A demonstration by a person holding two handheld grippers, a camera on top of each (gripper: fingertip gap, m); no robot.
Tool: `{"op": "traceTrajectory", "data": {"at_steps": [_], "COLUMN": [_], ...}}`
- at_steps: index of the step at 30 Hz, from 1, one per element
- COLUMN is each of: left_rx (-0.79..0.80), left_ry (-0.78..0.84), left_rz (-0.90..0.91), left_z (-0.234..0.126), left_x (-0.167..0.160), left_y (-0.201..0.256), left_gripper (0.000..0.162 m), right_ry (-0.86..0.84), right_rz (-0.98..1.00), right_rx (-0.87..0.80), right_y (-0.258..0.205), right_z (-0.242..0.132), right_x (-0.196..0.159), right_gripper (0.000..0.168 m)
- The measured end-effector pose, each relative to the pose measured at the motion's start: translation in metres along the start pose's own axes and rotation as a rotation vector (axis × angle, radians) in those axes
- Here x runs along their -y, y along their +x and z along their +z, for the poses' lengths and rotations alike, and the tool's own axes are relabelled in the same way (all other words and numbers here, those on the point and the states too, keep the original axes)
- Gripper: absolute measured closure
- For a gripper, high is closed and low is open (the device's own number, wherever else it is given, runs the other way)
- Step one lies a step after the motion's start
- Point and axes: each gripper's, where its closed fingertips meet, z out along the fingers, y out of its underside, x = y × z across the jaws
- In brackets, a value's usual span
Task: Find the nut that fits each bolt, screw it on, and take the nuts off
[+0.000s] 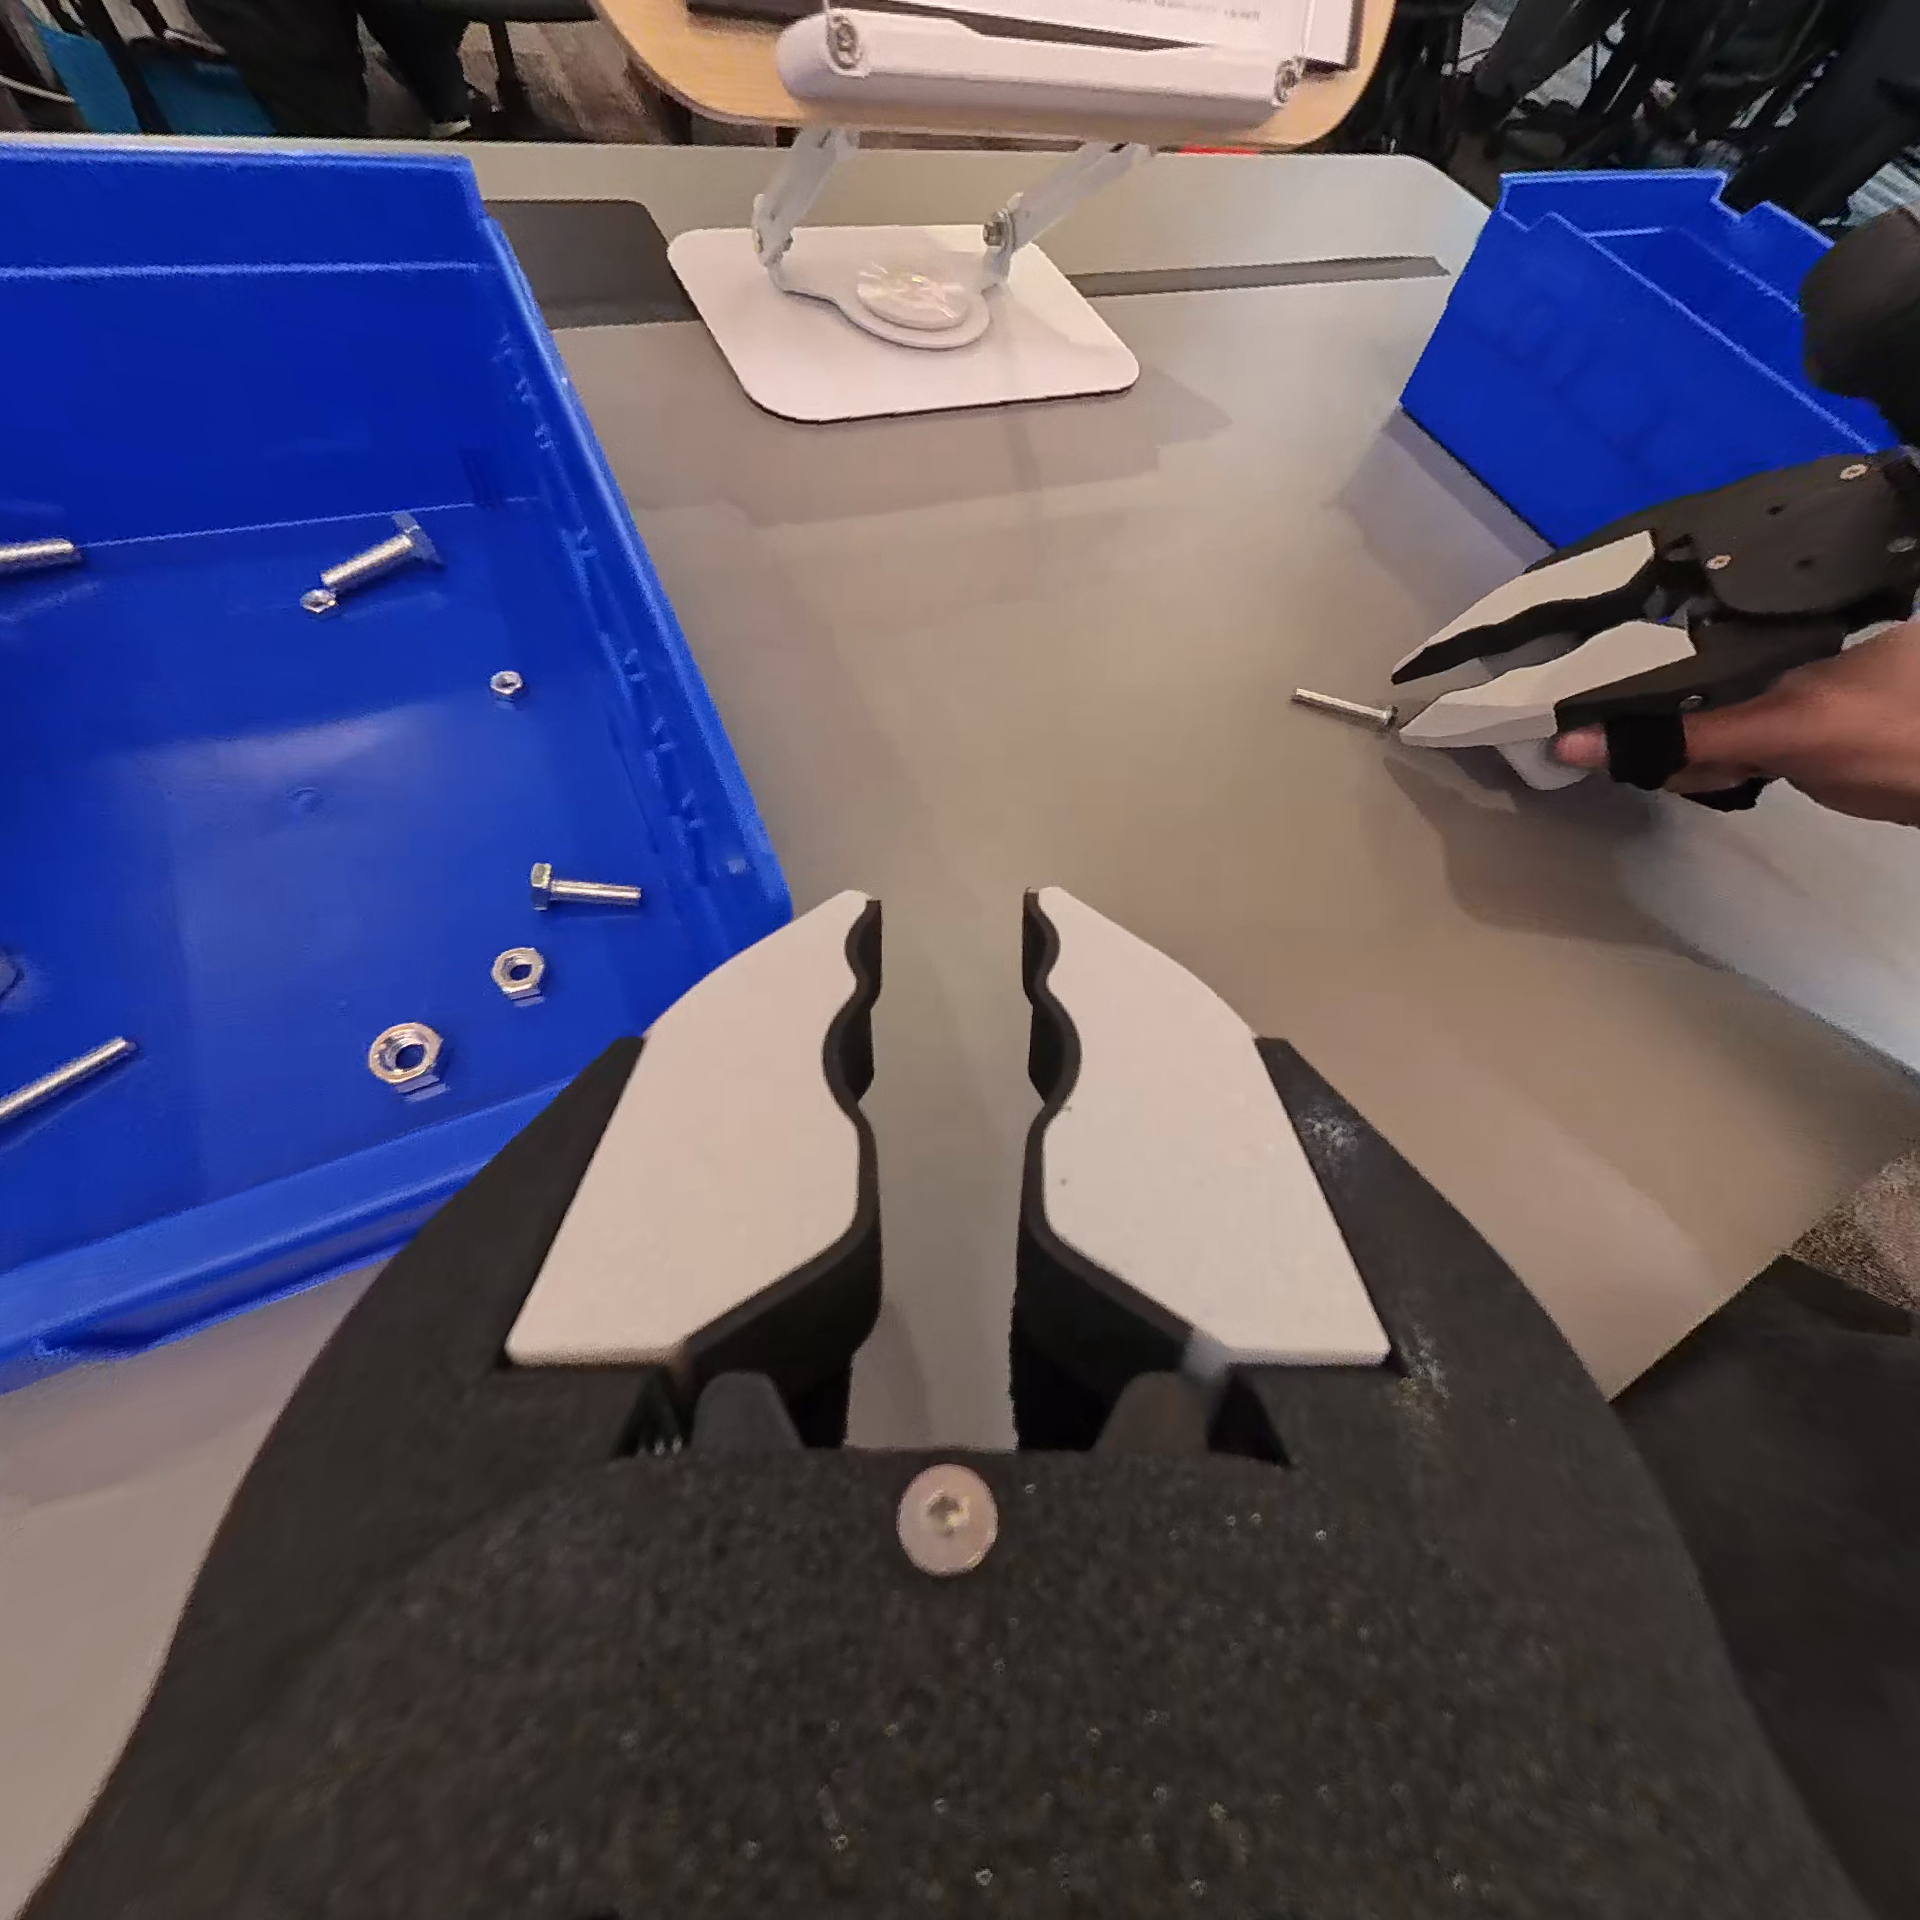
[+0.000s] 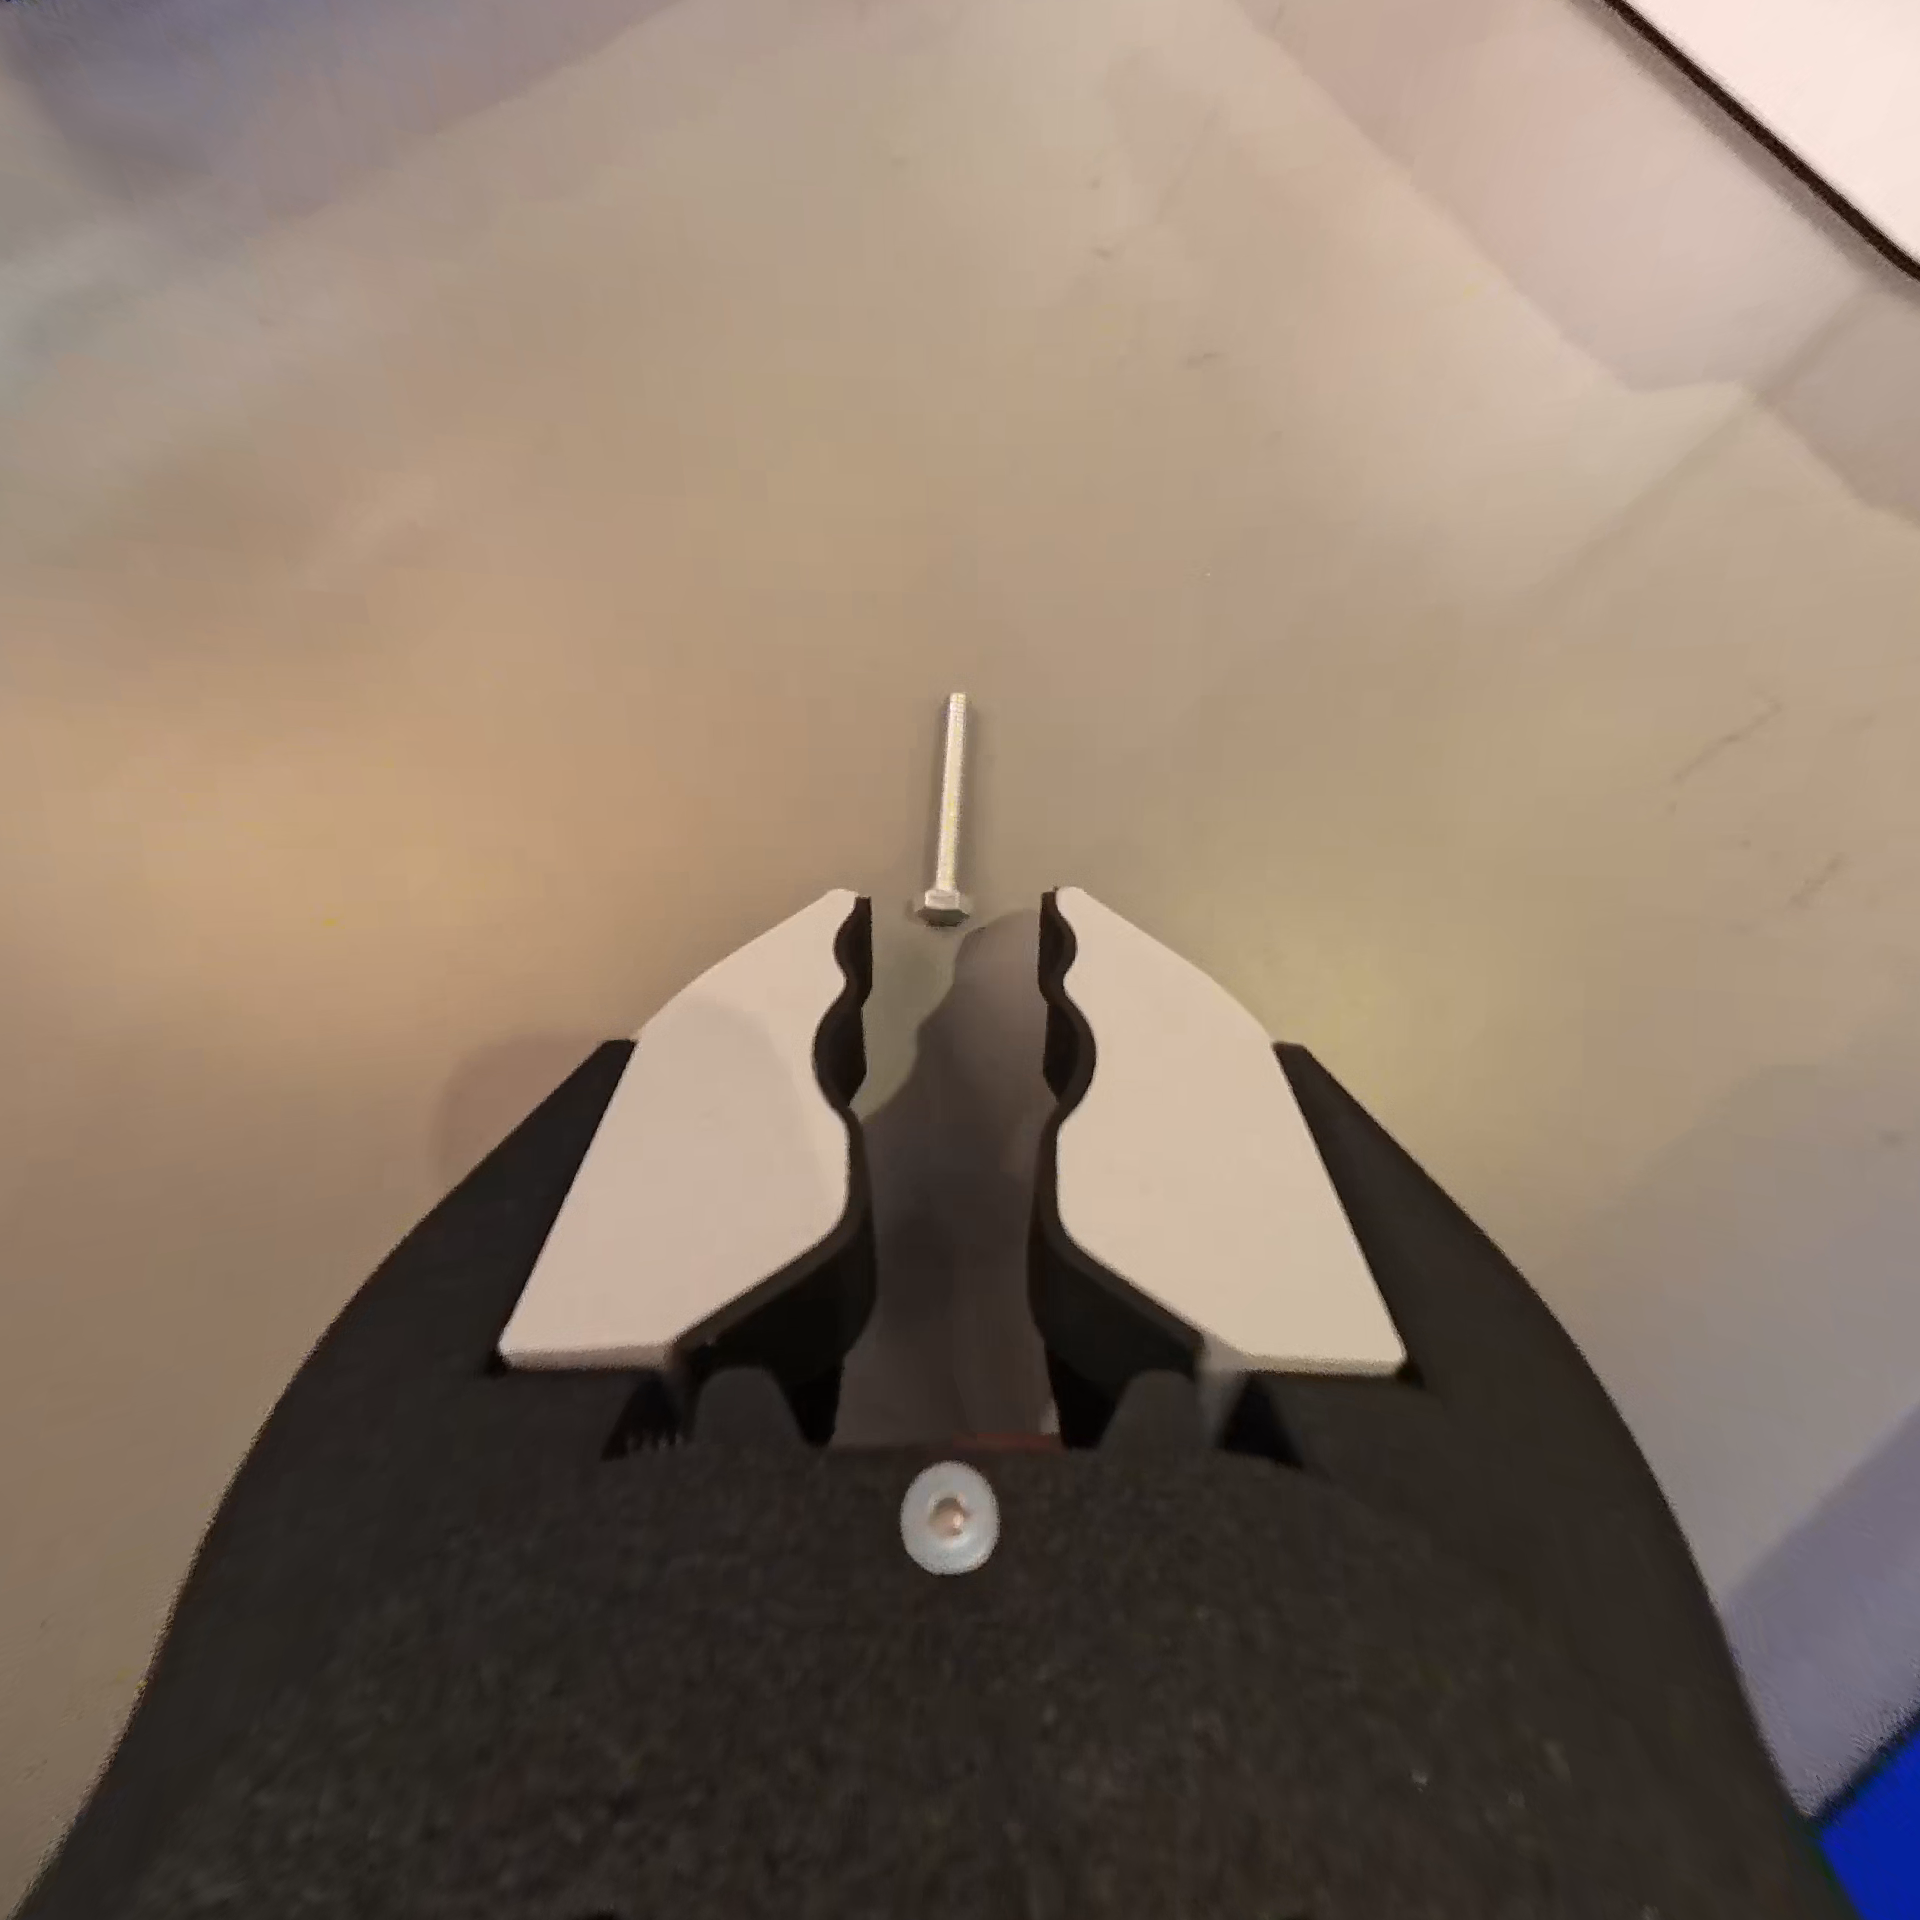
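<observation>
Left wrist view: a grey surface [image 1: 1091,644] is seen carrying two blue bins. The large bin [image 1: 312,727] lies at nine to ten o'clock of the left gripper [image 1: 951,914]; a smaller bin [image 1: 1621,343] stands at about one o'clock, its contents hidden. One white stand [image 1: 904,322] sits at twelve o'clock.

Inside the large bin, four bolts are counted, two of them cut off by the frame edge, together with four loose nuts: one largest nut [image 1: 406,1055], one medium nut [image 1: 518,972], one small nut [image 1: 506,683] and one small nut [image 1: 317,600] just beside the tip of a bolt [image 1: 376,564]. A short bolt [image 1: 584,890] lies near the bin's right wall. A fifth, slim bolt [image 1: 1342,710] lies alone on the surface at two o'clock.

That slim bolt [image 2: 951,810] is the piece the coming move is judged to turn on. In the right wrist view its long axis runs straight toward twelve o'clock, in line with the fingers, head nearest. The head sits just beyond the tips of the right gripper [image 2: 956,904], slightly left of centre, not yet enclosed. The right gripper is plainly the nearer; the left is well apart from it.

Both grippers' fingers are parted by a moderate gap and nothing is held in either.
</observation>
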Motion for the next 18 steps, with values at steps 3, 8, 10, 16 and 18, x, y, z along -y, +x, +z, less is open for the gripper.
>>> {"op": "traceTrajectory", "data": {"at_steps": [3, 8, 10, 16, 18], "left_rx": [-0.001, 0.000, 0.003, 0.068, 0.104], "left_ry": [0.000, -0.008, -0.013, -0.021, -0.018], "left_rz": [-0.022, -0.020, -0.015, 0.025, 0.023], "left_z": [-0.001, 0.000, 0.001, -0.005, -0.011], "left_x": [-0.001, -0.002, -0.003, -0.004, -0.002], "left_y": [-0.004, -0.005, -0.005, -0.017, -0.029], "left_gripper": [0.137, 0.137, 0.137, 0.137, 0.137], "right_ry": [-0.001, 0.022, 0.022, 0.125, 0.202], "right_rz": [0.002, 0.015, 0.014, -0.078, -0.099], "right_rx": [-0.012, 0.004, 0.001, -0.037, -0.057], "right_y": [0.001, -0.005, -0.004, -0.003, -0.003], "right_z": [0.003, 0.008, 0.008, -0.010, -0.030], "right_x": [-0.002, -0.003, -0.003, 0.013, 0.027], "right_gripper": [0.143, 0.155, 0.157, 0.157, 0.157]}}
